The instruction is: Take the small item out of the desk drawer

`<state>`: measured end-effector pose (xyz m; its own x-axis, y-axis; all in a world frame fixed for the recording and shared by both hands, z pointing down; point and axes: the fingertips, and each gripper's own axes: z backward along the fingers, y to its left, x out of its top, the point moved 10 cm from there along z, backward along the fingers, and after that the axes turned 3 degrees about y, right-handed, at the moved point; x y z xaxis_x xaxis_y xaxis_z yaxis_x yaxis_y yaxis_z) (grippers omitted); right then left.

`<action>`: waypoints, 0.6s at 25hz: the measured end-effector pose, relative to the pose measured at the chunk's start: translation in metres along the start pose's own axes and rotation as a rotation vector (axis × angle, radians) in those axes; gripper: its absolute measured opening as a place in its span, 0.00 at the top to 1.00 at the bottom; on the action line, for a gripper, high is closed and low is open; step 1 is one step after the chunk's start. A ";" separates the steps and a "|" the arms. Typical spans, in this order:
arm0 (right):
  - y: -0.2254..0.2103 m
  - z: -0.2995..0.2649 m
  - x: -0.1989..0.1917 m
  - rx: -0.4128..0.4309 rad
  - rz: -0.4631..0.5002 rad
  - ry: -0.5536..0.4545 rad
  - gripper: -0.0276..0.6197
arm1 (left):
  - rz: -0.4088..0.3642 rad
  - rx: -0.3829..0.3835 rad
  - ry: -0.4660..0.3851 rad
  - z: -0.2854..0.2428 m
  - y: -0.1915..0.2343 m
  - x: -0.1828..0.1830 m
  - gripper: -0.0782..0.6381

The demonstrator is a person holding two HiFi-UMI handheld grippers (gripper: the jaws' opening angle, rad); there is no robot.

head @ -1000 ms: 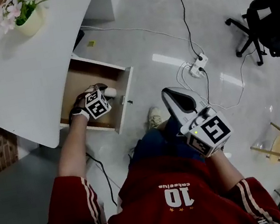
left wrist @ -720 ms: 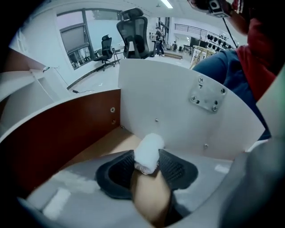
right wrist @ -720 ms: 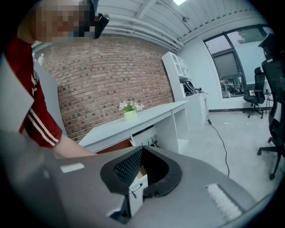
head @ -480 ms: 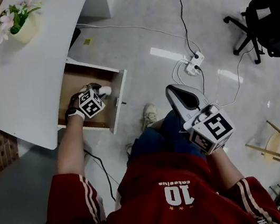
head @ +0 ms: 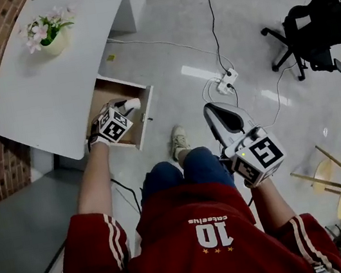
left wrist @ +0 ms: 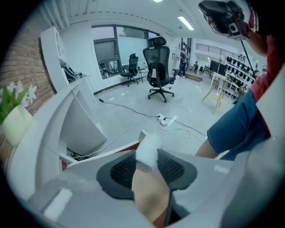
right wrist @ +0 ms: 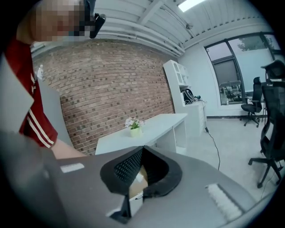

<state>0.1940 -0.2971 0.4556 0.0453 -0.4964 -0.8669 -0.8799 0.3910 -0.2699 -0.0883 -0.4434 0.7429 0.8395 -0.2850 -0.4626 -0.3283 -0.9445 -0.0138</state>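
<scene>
Clamping the small white item point(left wrist: 148, 149) between jaws that have just closed on it, the left gripper point(head: 124, 108) holds it above the open drawer point(head: 146, 114), seemingly to lift it clear (the right gripper point(right wrist: 141, 152), jaws together and empty, hangs off to its right).

Desk point(head: 46, 96), white, curved: potted flowers point(head: 53, 37) on its top. Floor point(head: 164, 29) beside desk: power strip point(head: 226, 81), cables point(head: 207, 8), office chair point(head: 311, 26).

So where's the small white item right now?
The white item sits clamped in the left gripper, at the head view's left, over the desk's open drawer.
</scene>
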 end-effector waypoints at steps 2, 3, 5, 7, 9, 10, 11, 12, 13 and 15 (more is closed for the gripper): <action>0.014 0.017 0.013 -0.013 0.008 -0.021 0.96 | 0.044 0.012 -0.052 0.026 -0.008 0.012 0.66; 0.022 0.026 0.018 -0.019 0.013 -0.032 0.96 | 0.055 0.018 -0.076 0.040 -0.012 0.016 0.66; 0.038 0.042 0.024 -0.032 0.023 -0.055 0.96 | 0.049 0.028 -0.120 0.069 -0.024 0.023 0.66; 0.058 0.057 0.027 -0.053 0.029 -0.083 0.96 | 0.038 0.027 -0.185 0.102 -0.036 0.029 0.66; 0.080 0.074 0.032 -0.071 0.034 -0.124 0.96 | 0.043 0.023 -0.269 0.137 -0.046 0.034 0.66; 0.092 0.083 0.035 -0.077 0.039 -0.144 0.96 | 0.049 0.026 -0.310 0.155 -0.052 0.036 0.66; 0.103 0.092 0.036 -0.083 0.047 -0.160 0.96 | 0.055 0.034 -0.352 0.174 -0.059 0.039 0.66; 0.114 0.102 0.037 -0.092 0.055 -0.172 0.96 | 0.062 0.045 -0.393 0.192 -0.066 0.043 0.66; 0.124 0.111 0.038 -0.102 0.062 -0.182 0.96 | 0.068 0.054 -0.432 0.210 -0.075 0.046 0.66; 0.141 0.127 0.040 -0.118 0.073 -0.198 0.96 | 0.077 0.072 -0.493 0.242 -0.093 0.050 0.66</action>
<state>0.1318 -0.1630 0.3292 0.0617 -0.3038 -0.9507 -0.9328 0.3214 -0.1632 -0.1201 -0.3300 0.5067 0.5128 -0.2256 -0.8283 -0.4250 -0.9050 -0.0166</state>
